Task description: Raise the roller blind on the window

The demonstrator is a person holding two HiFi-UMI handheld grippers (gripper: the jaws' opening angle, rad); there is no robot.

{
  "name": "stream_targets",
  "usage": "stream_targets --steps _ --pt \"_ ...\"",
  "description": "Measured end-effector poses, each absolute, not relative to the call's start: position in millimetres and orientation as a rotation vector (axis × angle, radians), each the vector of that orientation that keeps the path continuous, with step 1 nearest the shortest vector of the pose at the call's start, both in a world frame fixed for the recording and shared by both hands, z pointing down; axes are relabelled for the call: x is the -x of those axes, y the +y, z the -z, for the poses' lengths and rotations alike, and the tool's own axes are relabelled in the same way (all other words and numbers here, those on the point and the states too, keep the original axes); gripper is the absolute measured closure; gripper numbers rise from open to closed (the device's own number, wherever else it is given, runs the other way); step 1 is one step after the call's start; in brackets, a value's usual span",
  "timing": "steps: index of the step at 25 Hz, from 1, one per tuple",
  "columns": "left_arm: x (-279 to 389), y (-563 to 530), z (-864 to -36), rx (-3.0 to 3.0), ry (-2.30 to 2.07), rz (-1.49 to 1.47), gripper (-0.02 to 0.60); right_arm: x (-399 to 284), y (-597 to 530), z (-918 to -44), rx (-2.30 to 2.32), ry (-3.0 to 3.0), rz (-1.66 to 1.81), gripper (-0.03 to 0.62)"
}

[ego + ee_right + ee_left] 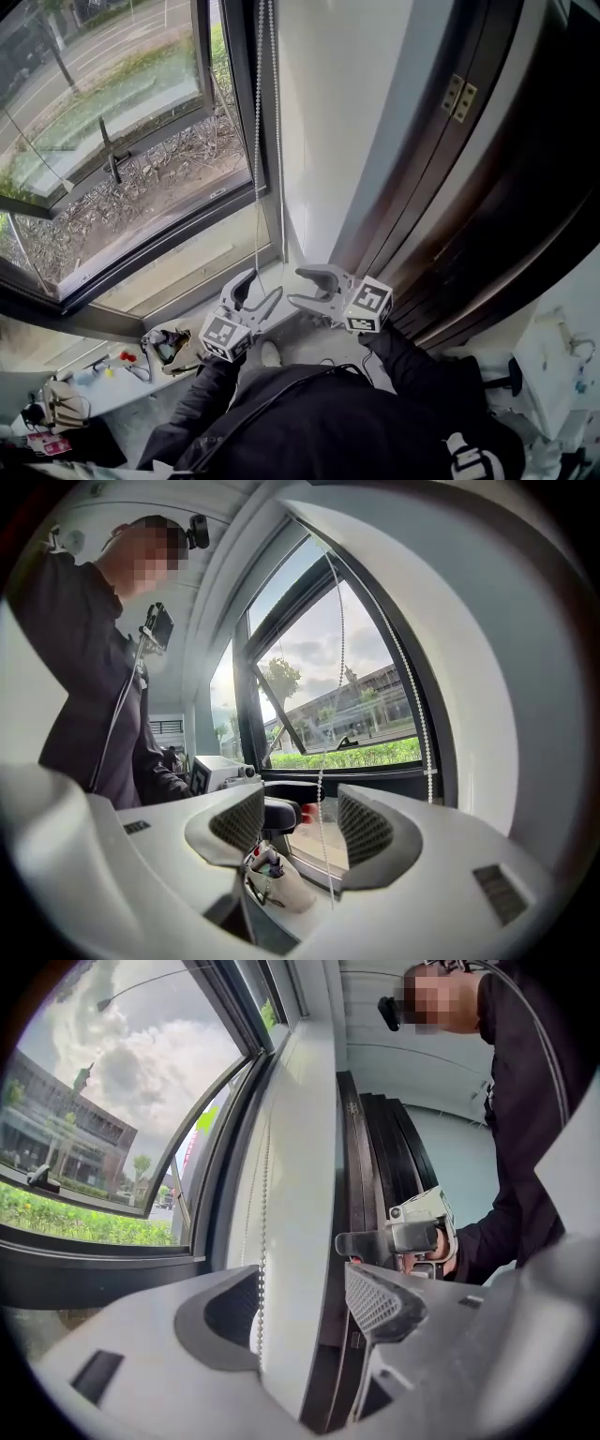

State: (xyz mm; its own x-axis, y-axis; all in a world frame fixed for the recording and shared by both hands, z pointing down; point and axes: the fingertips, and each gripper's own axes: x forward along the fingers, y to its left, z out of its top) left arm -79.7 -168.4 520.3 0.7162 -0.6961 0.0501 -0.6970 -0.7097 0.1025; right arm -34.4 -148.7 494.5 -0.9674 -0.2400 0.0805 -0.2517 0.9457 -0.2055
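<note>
- left gripper (261, 289) released, fingers spread; the blind's bead chain (263, 1204) hangs just inside one finger, unpinched.
- right gripper (296, 286) likewise spread, a strand dangling loose between its fingers.
- beyond the fingers, the chain is thin, white and beaded, two strands running up beside the dark window frame (239, 94).

Black jacket (309, 422); grey left gripper (262, 286) and right gripper (295, 286) bear marker cubes (369, 305)
</note>
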Motion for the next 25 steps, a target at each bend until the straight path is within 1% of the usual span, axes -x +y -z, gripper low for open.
stream_targets --steps 3,6,15,16,18,20,21,23,24,25 --pt "85.1 -168.7 -516.5 -2.803 -1.195 -0.001 0.274 34.0 -144.7 -494.1 -0.380 -3.041 -0.322 0.350" --pt "88.7 -168.6 -513.2 -2.801 -1.223 0.007 0.252 33.6 -143.8 -492.9 -0.385 -3.040 -0.307 0.350" --pt "75.9 -154.4 -492.4 -2.769 -1.195 0.048 0.252 28.7 -142.0 -484.7 -0.414 -3.040 -0.256 0.353" --pt "73.2 -151.6 -489.6 -2.775 -1.186 0.058 0.252 26.6 -142.4 -481.6 -0.436 -3.046 -0.234 0.377" --pt "69.0 -145.6 -483.4 -2.781 -1.179 0.102 0.252 19.9 -142.9 -474.1 -0.500 -3.065 -0.183 0.474" --pt "65.8 -138.6 -475.9 -2.789 -1.176 0.160 0.260 12.3 -143.5 -467.1 -0.554 -3.090 -0.136 0.548" --pt "63.2 -134.8 -472.6 -2.792 -1.171 0.183 0.288 8.5 -144.1 -464.0 -0.574 -3.102 -0.119 0.561" --pt "57.1 -127.7 -467.4 -2.786 -1.170 0.194 0.381 1.7 -143.5 -459.2 -0.588 -3.118 -0.104 0.586" --pt "54.8 -124.2 -465.5 -2.787 -1.175 0.191 0.451 -0.8 -141.5 -457.7 -0.585 -3.121 -0.103 0.588" --pt "53.2 -120.4 -464.2 -2.795 -1.182 0.187 0.543 -2.4 -138.4 -456.5 -0.577 -3.123 -0.104 0.588"
